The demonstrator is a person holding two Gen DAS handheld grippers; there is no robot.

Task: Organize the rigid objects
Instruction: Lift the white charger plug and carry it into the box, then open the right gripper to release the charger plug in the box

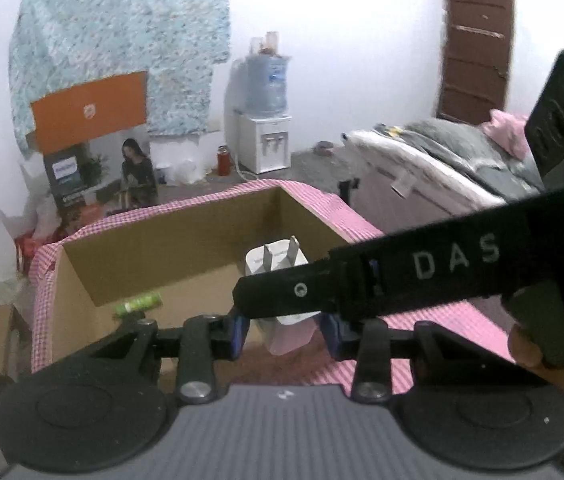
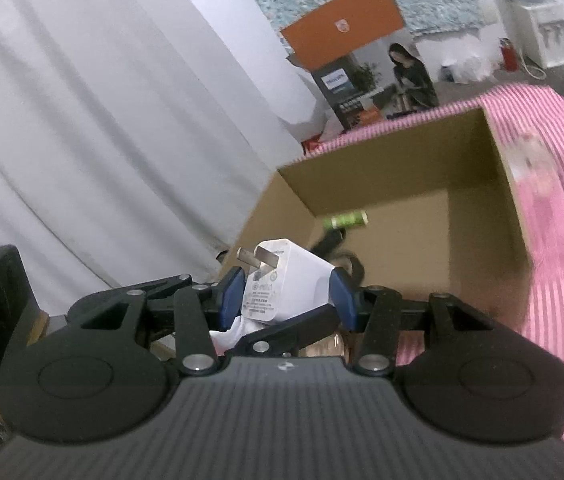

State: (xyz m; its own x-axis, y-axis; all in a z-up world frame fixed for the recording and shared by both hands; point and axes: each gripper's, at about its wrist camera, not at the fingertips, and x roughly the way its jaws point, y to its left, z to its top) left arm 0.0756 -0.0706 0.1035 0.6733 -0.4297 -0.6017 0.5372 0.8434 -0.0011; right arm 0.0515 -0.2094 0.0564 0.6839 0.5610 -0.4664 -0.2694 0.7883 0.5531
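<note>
Right gripper point(image 2: 287, 294) is clamping its blue pads point(image 2: 229, 297) on both sides of a white plug-in charger point(image 2: 282, 280), prongs point(image 2: 260, 258) pointing up and left in the right wrist view. The left gripper point(image 1: 283, 330) is sitting around the same charger point(image 1: 278, 260) from the other side; its blue pads point(image 1: 238, 330) are bracketing the lower end plus a bit of pale translucent stuff hanging under it, but the right gripper's black finger point(image 1: 301, 292) is crossing right in front, so I honestly can't tell if the left pads are actually pressing on anything. So the charger is being held up in the air, just above the near edge of the cardboard box point(image 2: 401, 160).

Inside the box, a green battery point(image 2: 345, 220) is lying on its side on the floor near the back wall. The box is sitting on a pink-and-white checked cloth point(image 1: 321, 200) that's bunching up around its rim.

Further out, an orange-lidded product box point(image 1: 90, 112) is leaning by the wall under a light blue patterned cloth point(image 1: 122, 40), a water dispenser point(image 1: 264, 140) with a red flask point(image 1: 222, 160) beside it is standing on the floor, and a bed with grey bedding point(image 1: 461, 152) is off to the right. White curtains point(image 2: 82, 120) are filling the left of the right wrist view.
</note>
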